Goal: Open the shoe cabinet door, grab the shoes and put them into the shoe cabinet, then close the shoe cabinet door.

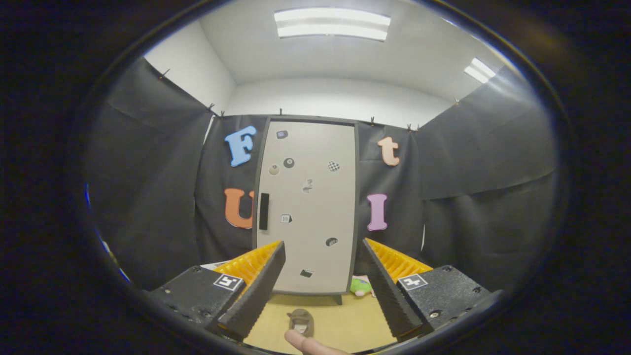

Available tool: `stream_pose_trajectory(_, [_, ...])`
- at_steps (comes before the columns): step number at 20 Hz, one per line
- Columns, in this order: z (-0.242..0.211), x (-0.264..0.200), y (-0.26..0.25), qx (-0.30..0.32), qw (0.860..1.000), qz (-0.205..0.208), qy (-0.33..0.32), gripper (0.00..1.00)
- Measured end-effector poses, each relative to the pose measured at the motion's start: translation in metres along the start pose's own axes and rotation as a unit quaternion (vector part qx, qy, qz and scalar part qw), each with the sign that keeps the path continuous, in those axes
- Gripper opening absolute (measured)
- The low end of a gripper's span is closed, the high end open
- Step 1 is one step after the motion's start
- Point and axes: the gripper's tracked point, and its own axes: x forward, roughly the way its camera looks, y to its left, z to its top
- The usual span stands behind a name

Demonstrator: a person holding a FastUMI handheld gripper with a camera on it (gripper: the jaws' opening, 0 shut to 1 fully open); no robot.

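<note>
In the gripper view, your tool (323,276) faces the shoe cabinet (308,207) squarely, which suits the first step of the task: the door (315,197) stands shut, flush in its dark frame against the black cloth wall. Its dark vertical handle (264,211) sits at the door's left edge, about mid-height, so the hinge is likely on the right, and you will probably need to bring the tool over to that left side to pull it. Small stickers dot the door face; they look merely decorative.

A shoe (301,322) lies on the yellowish bench (345,320) between the two fingers and well short of the cabinet, its length pointing roughly toward the door. That puts it handy for a pickup once the door is open. A fingertip (308,343) of a person's hand pokes in just behind the shoe, close to it; whether it touches the shoe is hard to say. A small green and pink soft toy (362,286) sits by the cabinet's lower right corner, just beside the right finger's inner edge, apart from the shoe.

Your tool is released: the fingers are spread wide, gripping nothing and touching nothing, with the cabinet well beyond them.
</note>
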Motion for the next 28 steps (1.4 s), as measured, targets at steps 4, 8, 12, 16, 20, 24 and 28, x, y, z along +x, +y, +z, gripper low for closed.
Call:
stream_pose_trajectory(4, [0.012,0.003,-0.011,0.022,1.000,-0.003,-0.009,0.99])
stream_pose_trajectory(8, [0.018,0.010,-0.008,0.020,1.000,-0.001,-0.007,0.99])
stream_pose_trajectory(12, [0.043,0.023,0.023,0.047,0.996,0.046,-0.059,0.99])
stream_pose_trajectory(16, [0.042,0.053,0.036,0.032,0.997,0.050,-0.059,0.99])
stream_pose_trajectory(20, [0.041,0.102,0.064,0.029,0.997,0.060,-0.049,0.99])
stream_pose_trajectory(24, [0.026,0.163,0.096,0.014,0.998,0.064,-0.019,1.00])
stream_pose_trajectory(28, [0.008,0.222,0.140,-0.007,0.995,0.097,0.035,1.00])
